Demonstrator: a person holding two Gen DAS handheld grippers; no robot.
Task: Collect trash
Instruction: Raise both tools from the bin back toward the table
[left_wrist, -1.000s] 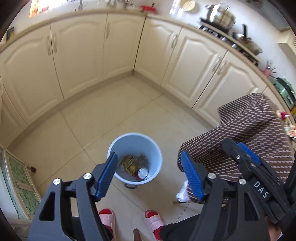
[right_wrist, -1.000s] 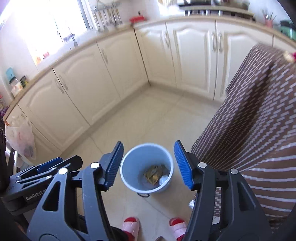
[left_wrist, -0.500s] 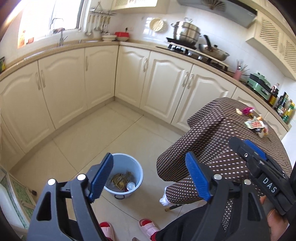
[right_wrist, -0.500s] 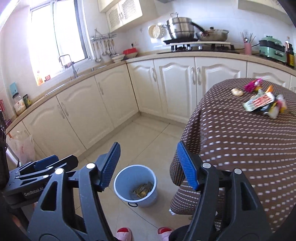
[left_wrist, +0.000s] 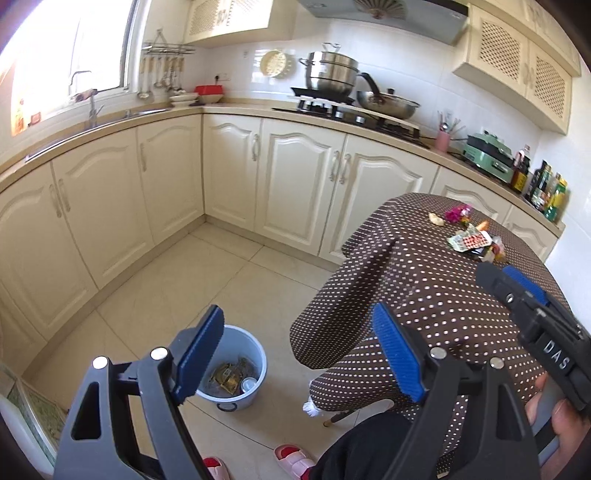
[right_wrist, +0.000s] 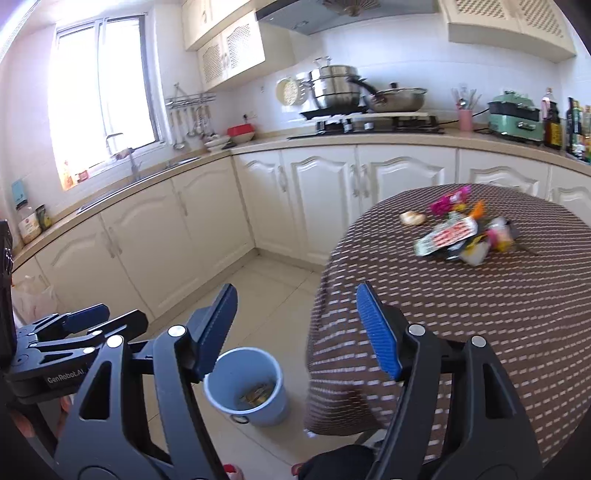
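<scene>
1. Nearest: left gripper (left_wrist: 295, 354), black frame w/ blue ribbed pads, fingers spread wide, nothing between them. Right gripper (right_wrist: 295, 332), same build, jaws opening, also empty. A second ago both pointed down over the bin; now both are raised and look across toward the table.
2. Person: two pink-and-red slippers at the bottom edge of the left view, a dark sleeve, and a hand (left_wrist: 557, 417) on the right gripper's handle.
3. One round pale-blue plastic bin (left_wrist: 236, 369) on the tiled floor just beside the table's hanging cloth. Inside: yellowish crumpled wrappers and one small can; exact count of pieces can't be told.
4. What that means, as a judgement: a drop seems done, and both tools are heading back for the next pick-up.
5. One round table under a brown white-dotted cloth (right_wrist: 461, 314).
6. Task's thing: heap of mixed trash (right_wrist: 461, 236) at the far side of the tabletop, well apart from both grippers. Countable: one white-and-red printed packet, one pale crumpled lump set apart at left, one pink wrapper, one orange scrap; the rest is too blurred to count.
7. Farthest: cream cabinets, stove w/ one steel stacked pot and one wok, one green appliance, bottles at right.
</scene>
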